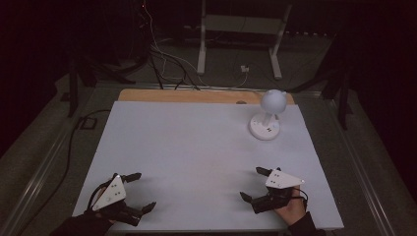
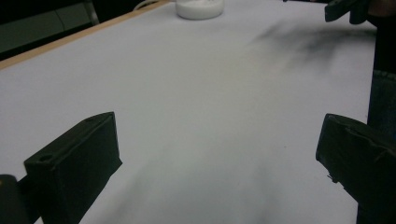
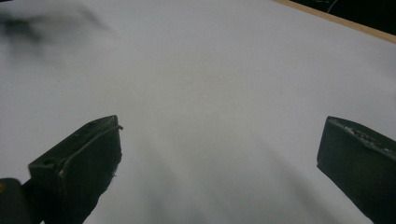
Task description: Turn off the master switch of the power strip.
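Observation:
A small white lamp (image 1: 268,114) with a round head and a round base stands at the table's far right. Its base (image 2: 199,8) shows at the top of the left gripper view. My left gripper (image 1: 140,191) rests near the front left corner, jaws wide apart with nothing between them (image 2: 219,149). Near the front right, my right gripper (image 1: 253,183) is open too, holding nothing (image 3: 219,149). Both are far from the lamp. The right gripper's tip (image 2: 343,9) appears at the top right of the left gripper view.
A white sheet (image 1: 196,152) covers the tabletop, with a wooden strip (image 1: 196,96) along its far edge. Cables (image 1: 167,59) and a white frame's legs (image 1: 238,39) lie on the dark floor beyond. A black cable (image 1: 69,147) runs down the left side.

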### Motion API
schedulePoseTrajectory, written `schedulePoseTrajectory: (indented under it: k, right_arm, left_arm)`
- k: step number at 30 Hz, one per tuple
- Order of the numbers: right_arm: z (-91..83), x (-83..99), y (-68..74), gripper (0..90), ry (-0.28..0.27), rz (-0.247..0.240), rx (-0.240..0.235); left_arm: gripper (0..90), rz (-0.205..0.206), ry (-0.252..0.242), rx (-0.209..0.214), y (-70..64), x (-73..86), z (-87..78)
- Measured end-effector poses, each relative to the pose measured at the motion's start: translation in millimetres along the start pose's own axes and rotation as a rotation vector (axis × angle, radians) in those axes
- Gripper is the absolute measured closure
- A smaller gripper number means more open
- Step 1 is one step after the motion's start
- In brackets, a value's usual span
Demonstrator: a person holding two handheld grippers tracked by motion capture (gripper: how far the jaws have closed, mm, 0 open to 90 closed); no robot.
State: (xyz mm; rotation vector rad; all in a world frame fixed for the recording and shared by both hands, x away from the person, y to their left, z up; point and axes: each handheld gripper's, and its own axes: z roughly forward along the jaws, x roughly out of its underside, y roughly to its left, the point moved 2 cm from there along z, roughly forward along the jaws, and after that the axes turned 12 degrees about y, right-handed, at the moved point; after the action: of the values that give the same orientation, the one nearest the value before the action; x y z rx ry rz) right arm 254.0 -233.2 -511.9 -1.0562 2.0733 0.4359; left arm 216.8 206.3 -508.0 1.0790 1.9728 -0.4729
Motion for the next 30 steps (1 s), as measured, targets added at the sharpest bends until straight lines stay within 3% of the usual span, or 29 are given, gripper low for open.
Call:
schedulePoseTrajectory:
  k: [7, 17, 30]
  right_arm:
    - [-0.2, -1.0, 0.3, 0.0, -0.014, -0.004, 0.014]
    - [1.7, -0.8, 2.1, 0.0, 0.020, -0.013, 0.025]
    - [0.4, -11.1, 11.8, 0.0, 0.024, -0.019, -0.031]
  left_arm:
    - [0.2, -0.016, -0.016, 0.020, 0.2, -0.1, -1.3]
    - [0.3, -0.024, -0.033, 0.034, 0.6, -0.4, -1.5]
    - [0.3, -0.032, -0.038, 0.037, 1.4, -0.3, -1.4]
